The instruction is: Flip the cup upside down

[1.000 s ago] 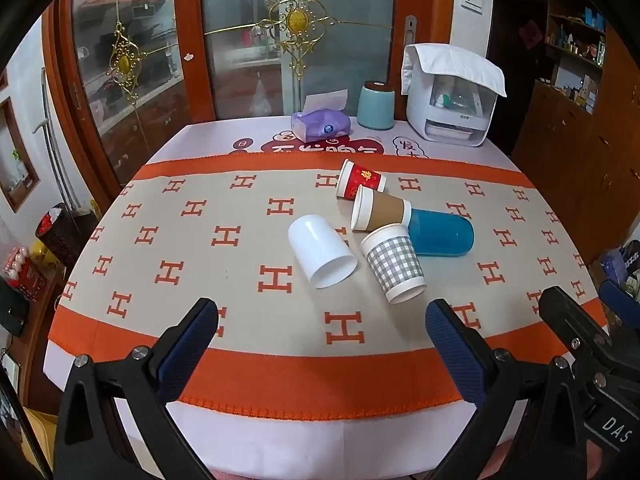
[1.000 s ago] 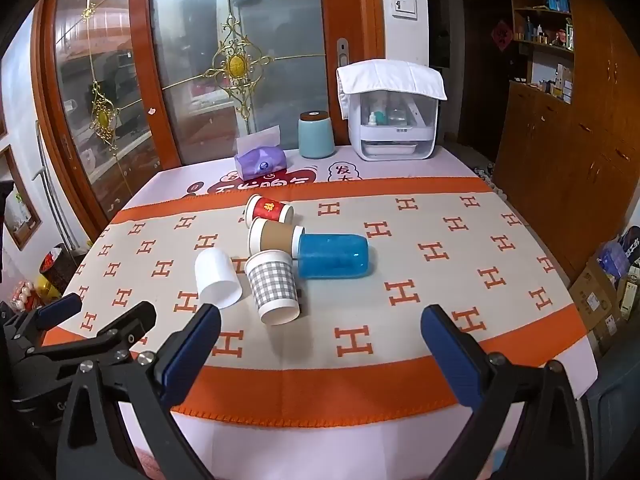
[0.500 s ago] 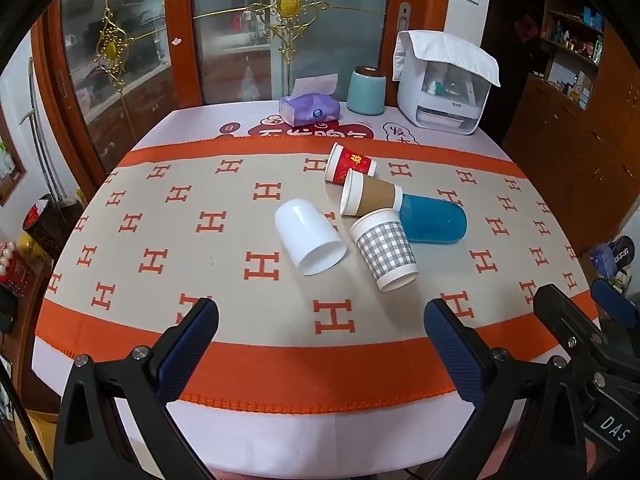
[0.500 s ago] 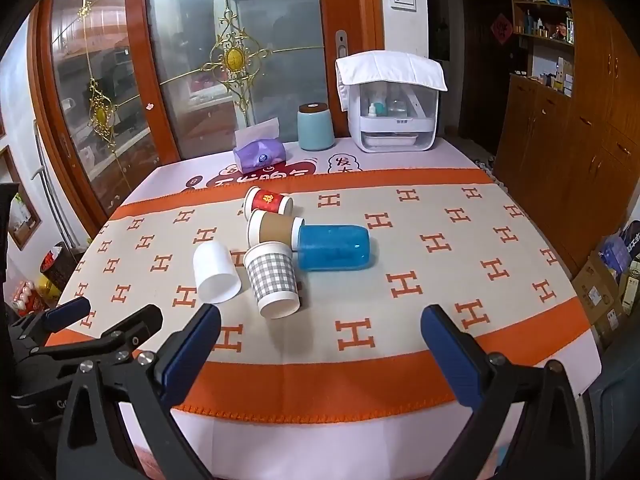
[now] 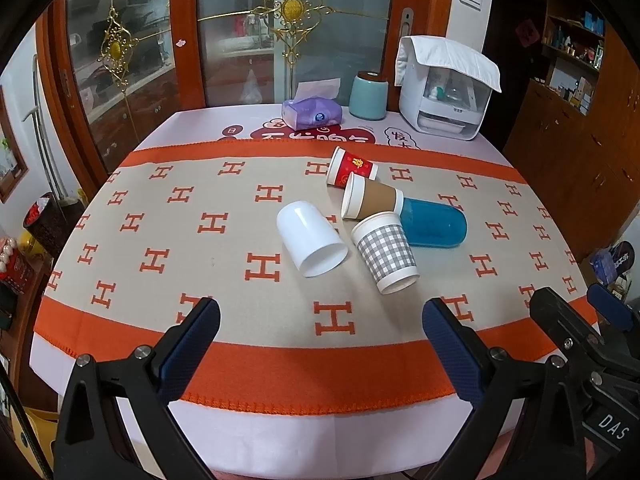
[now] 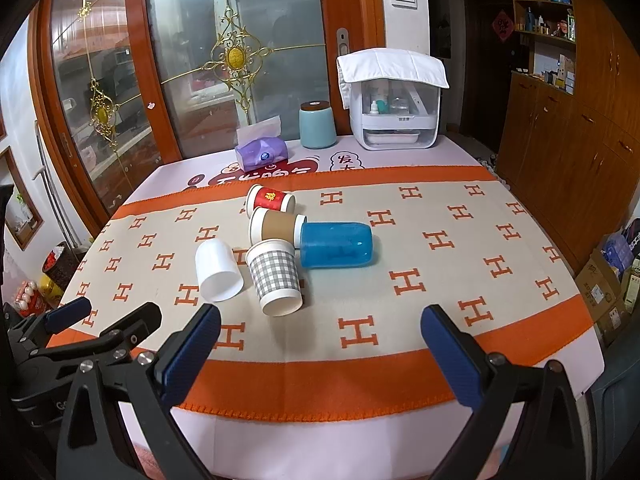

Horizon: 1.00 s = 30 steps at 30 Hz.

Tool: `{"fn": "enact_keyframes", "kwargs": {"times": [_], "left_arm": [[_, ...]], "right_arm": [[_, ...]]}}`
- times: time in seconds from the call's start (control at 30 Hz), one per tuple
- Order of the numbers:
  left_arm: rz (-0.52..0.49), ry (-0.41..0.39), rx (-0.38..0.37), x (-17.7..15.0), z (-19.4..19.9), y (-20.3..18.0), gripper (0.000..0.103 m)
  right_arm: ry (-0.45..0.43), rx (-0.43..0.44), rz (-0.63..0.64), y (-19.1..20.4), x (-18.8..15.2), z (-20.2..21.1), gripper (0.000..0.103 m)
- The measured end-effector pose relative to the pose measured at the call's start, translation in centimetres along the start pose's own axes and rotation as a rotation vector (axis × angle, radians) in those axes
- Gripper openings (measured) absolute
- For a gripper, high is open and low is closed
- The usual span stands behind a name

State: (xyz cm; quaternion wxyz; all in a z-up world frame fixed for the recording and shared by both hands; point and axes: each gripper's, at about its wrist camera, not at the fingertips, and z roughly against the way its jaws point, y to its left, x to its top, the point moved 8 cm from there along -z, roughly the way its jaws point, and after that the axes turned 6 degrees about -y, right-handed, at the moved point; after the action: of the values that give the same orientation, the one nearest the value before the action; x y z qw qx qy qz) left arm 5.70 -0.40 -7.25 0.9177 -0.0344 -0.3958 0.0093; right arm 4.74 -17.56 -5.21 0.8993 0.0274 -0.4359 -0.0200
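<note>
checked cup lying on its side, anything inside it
The checked cup lies with its mouth toward the camera; the visible inside is bare white, nothing in it. The deepest part near its base is out of sight.

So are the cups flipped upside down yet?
Not yet. All five lie on their sides: white cup, checked cup, brown-sleeved cup, red cup and blue cup. The left hand-held gripper and right hand-held gripper hang open and empty short of them, so every flip remains.

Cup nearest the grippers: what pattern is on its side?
Grey-and-white check on the cup; clearest in the right wrist view.
</note>
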Motion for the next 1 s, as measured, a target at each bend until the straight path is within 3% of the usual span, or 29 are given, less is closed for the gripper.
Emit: {"fn": "enact_keyframes", "kwargs": {"times": [1.0], "left_arm": [[0.000,0.047,0.014,-1.1,-0.6,-0.3,0.101]], "right_arm": [[0.017,-0.013,-0.015,-0.5,-0.9,-0.1,0.101]]}}
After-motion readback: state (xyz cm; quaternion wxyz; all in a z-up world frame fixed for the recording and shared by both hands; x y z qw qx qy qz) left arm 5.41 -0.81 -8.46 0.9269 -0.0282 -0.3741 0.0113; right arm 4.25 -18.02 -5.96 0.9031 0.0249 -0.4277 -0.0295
